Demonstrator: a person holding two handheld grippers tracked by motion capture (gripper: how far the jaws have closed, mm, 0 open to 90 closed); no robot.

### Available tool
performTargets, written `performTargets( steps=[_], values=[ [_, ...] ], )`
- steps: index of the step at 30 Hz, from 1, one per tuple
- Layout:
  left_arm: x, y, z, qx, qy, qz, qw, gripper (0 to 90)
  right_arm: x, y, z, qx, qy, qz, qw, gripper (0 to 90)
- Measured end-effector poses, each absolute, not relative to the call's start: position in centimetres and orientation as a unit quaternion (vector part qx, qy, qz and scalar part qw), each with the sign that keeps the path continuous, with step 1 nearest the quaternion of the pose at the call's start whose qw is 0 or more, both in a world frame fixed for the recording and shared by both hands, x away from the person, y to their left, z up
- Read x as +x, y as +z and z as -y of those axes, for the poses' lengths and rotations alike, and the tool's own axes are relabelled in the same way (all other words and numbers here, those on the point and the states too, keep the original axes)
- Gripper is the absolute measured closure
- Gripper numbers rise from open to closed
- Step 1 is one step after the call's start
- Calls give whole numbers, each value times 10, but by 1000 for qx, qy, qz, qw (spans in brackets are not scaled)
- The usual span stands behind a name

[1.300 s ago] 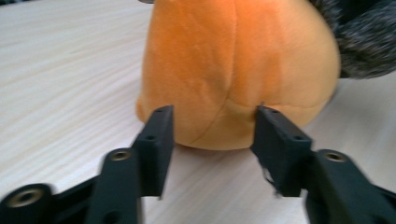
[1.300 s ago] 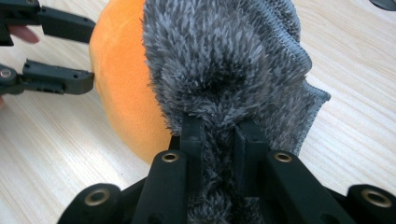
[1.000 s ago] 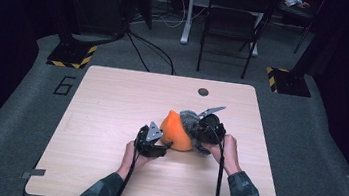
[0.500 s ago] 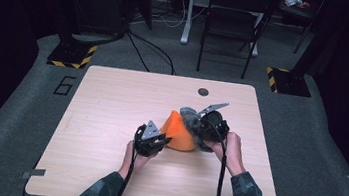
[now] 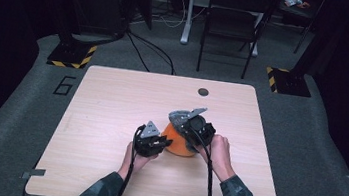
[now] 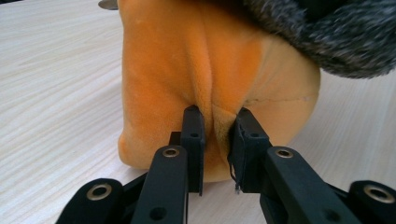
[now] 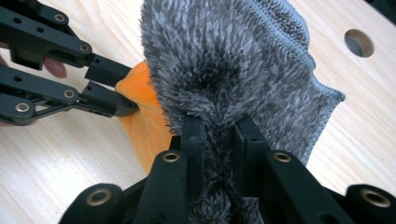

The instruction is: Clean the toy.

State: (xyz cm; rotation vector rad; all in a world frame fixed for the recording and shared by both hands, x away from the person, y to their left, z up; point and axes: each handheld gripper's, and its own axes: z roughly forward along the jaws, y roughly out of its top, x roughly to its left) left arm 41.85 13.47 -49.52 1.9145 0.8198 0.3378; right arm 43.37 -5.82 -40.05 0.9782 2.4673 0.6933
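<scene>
At centre frame, an orange plush cloth (image 6: 205, 70) bunches under the left gripper (image 6: 215, 140), just closed onto its fold, while the right gripper (image 7: 219, 135) clamps a shaggy grey cloth (image 7: 233, 60).

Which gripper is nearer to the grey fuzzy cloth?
Right. The right gripper is shut on the grey fuzzy cloth, a fold pinched between its fingers. The left gripper sits beside it, pinching a fold of the orange plush item underneath.

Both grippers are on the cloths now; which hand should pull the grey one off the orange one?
Right. The right gripper is shut on the grey fuzzy cloth, which lies over the orange cloth. The left gripper has just closed on an orange fold, anchoring it.
</scene>
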Motion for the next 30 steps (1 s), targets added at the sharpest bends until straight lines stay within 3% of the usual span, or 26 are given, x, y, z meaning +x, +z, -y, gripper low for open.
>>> performTargets(
  steps=[18, 30],
  values=[
    [425, -500, -141, 783, 123, -365, 488, 759, 450, -409, 92, 381, 260, -881, 110, 762],
    [427, -501, -142, 787, 123, -366, 481, 762, 461, -432, 108, 400, 186, -896, 53, 764]
  ],
)
